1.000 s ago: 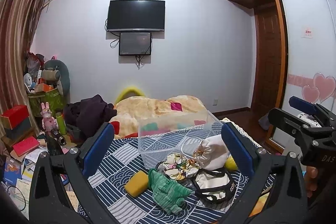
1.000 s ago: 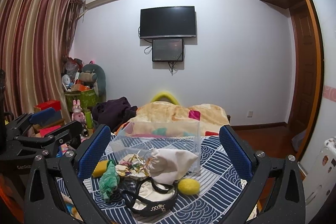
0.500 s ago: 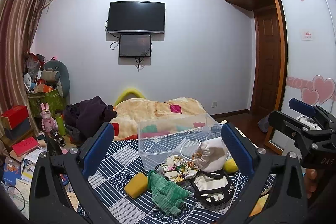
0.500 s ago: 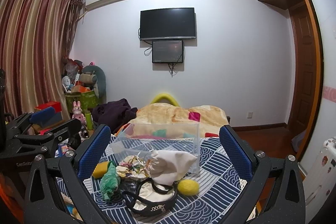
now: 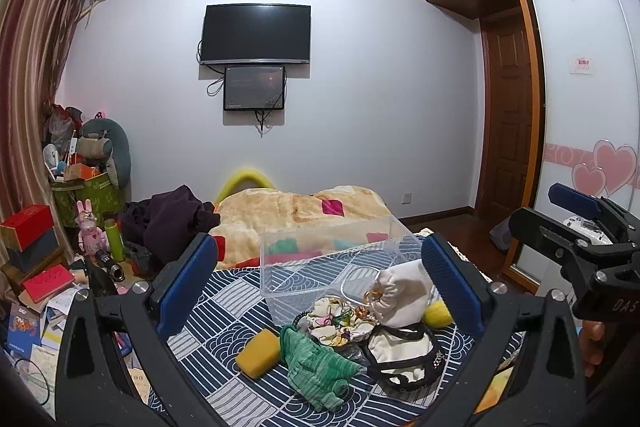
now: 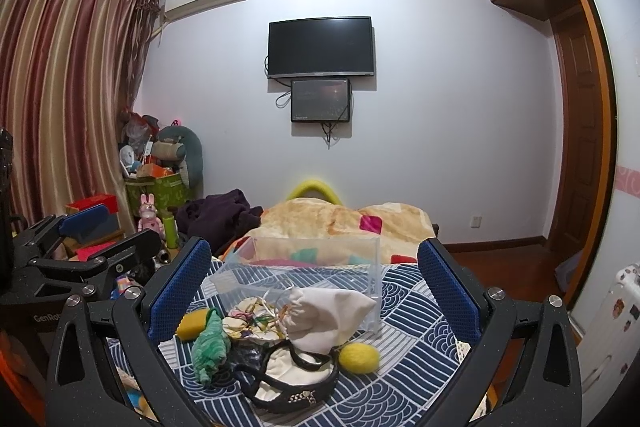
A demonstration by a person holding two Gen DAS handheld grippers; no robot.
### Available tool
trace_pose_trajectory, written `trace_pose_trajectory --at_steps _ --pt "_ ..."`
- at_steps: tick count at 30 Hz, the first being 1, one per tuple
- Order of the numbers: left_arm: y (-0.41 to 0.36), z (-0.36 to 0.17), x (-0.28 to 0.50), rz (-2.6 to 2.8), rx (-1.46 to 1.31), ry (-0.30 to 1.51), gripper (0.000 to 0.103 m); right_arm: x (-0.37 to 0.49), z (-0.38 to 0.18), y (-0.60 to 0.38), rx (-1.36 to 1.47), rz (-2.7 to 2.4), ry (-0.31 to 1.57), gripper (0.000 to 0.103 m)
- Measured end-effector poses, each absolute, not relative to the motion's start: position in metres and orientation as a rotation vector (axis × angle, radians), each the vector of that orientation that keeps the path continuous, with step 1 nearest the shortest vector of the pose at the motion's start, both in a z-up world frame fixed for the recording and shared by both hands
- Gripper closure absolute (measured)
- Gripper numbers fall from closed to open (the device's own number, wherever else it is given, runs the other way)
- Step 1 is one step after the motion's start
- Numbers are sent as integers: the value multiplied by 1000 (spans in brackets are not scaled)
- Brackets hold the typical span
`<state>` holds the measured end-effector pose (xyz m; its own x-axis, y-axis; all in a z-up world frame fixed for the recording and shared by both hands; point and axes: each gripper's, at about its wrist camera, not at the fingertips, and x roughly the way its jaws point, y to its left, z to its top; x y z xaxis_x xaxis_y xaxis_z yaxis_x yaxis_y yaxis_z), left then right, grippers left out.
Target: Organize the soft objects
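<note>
Soft goods, one lot, heaped on a bed with a navy-and-white patterned cover (image 5: 224, 311), toward its near edge.

- Clear plastic bin (image 5: 320, 267): rectangular, see-through, standing behind the heap and touching it.
- White drawstring pouch (image 5: 400, 297): plump, cream cloth, neck gathered, leaning against the bin's front.
- Tangle of coloured elastic bands and cloth scraps (image 5: 338, 317): just left of the pouch.
- Green knitted piece (image 5: 316, 367): crumpled, ribbed, nearest the cover's near edge.
- Yellow sponge block (image 5: 258, 353): squared, touching the green knit's left side.
- Yellow felt ball (image 6: 359, 357): round, fuzzy, right of the heap.
- Cream bag with black trim (image 6: 292, 381): flattened, black straps looped over it, below the pouch.

Left gripper (image 5: 318, 287): blue-padded jaws spread wide, holding nothing, framing the heap.
Right gripper (image 6: 314, 287): jaws likewise wide apart and unloaded.

Behind: beige blanket (image 6: 340, 223), dark clothes (image 5: 168, 223), wall television (image 5: 256, 34).
</note>
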<state>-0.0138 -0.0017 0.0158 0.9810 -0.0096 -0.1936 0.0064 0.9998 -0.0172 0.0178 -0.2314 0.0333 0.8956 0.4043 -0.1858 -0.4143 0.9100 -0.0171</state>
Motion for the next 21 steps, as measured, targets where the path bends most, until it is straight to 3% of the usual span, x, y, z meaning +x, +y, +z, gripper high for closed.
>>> trace_pose_trajectory --at_steps 21 --pt "5 1 1 8 -33 249 0 26 24 -235 -50 428 219 0"
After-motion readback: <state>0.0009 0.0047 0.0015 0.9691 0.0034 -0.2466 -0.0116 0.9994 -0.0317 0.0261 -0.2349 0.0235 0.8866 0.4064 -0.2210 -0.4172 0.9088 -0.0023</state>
